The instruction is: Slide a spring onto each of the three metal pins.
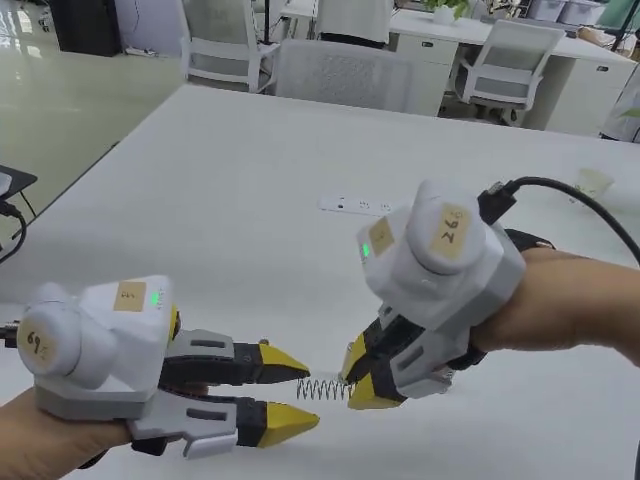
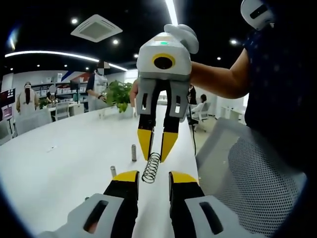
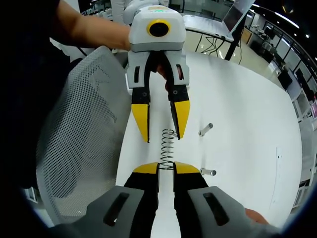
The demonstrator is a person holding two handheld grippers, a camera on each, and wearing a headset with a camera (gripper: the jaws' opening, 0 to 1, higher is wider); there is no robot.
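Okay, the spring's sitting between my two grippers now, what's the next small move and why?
Probably close the left gripper gently on the free end of the small coiled metal spring. The right gripper looks shut on its other end, while the left fingers stand open either side of the free end. A second grip would likely steady it for lining up with a short metal pin.

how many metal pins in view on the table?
2. Left gripper view: near pin and far pin both stand on the table, left of the spring. A third may be hidden.
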